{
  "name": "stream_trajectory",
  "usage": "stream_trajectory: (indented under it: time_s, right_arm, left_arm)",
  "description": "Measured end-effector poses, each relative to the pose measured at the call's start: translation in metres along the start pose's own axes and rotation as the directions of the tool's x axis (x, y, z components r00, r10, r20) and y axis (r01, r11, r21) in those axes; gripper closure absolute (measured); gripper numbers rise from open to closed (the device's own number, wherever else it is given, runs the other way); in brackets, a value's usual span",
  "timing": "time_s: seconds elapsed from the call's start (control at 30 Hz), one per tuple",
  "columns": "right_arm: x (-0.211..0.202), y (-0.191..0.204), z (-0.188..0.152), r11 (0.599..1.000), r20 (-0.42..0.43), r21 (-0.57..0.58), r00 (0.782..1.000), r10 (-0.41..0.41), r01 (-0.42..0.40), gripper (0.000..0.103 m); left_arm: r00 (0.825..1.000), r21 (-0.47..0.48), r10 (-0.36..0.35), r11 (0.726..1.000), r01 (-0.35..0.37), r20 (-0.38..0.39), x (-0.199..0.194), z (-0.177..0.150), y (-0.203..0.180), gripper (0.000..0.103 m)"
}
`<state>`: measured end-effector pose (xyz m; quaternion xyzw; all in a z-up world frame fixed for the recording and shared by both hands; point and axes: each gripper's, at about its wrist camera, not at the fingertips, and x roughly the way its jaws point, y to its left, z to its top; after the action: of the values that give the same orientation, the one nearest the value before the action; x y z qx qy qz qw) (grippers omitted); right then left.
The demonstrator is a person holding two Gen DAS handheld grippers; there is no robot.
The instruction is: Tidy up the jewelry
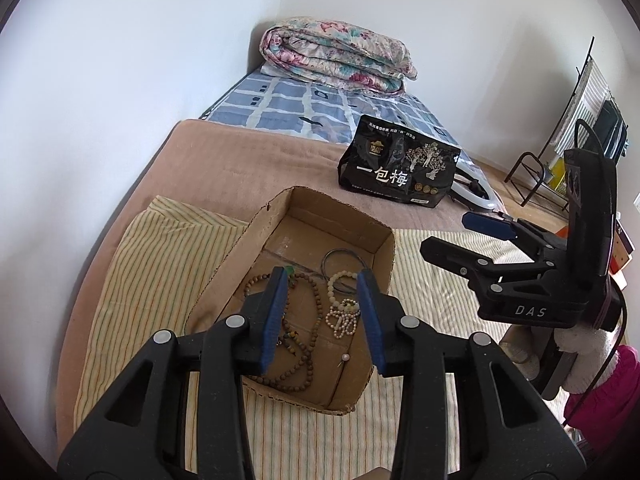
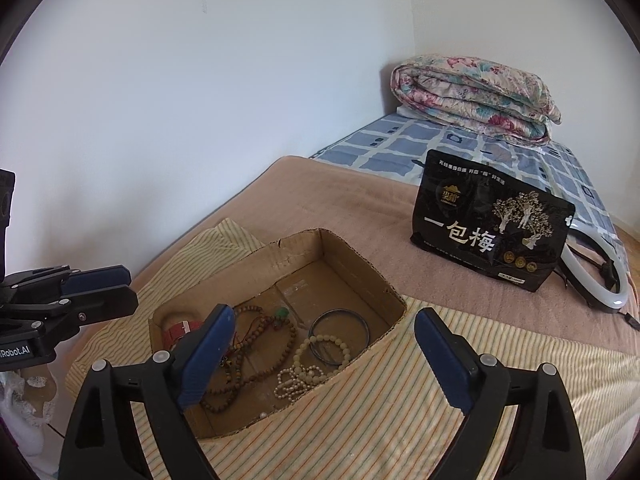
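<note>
An open cardboard box sits on a striped cloth on the bed. Inside lie a long brown bead necklace, cream bead bracelets, a dark bangle, a small pearl and a red strap. My left gripper is open and empty above the box. My right gripper is open and empty, over the box's right side; it also shows in the left wrist view.
A black snack bag stands on the tan blanket behind the box. A white ring light lies to its right. A folded floral quilt sits at the bed's far end. A rack stands at right.
</note>
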<state>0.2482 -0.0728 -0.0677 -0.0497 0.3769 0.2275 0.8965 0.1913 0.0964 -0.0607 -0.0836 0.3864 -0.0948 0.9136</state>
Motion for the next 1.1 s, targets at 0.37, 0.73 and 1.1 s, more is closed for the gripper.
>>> stream_trajectory:
  time_s: [0.37,0.73,1.1]
  right_arm:
    - [-0.042,0.001,-0.008,1.0,0.038,0.005,0.999,-0.016,0.016,0.008]
    - [-0.084,0.001,-0.022,0.999,0.072,0.002,0.996,-0.047,0.047,0.003]
    - [-0.12,0.004,-0.039,0.997,0.1,0.002,0.992,-0.075,0.075,0.0]
  left_arm:
    - [0.997,0.066,0.03,0.997,-0.035,0.071,-0.033,-0.012,-0.025,0.043]
    - [0.991,0.096,0.069,0.992,-0.08,0.114,-0.062,-0.027,-0.041,0.031]
    - [0.978,0.123,0.122,0.982,-0.144,0.167,-0.093,-0.039,-0.06,0.019]
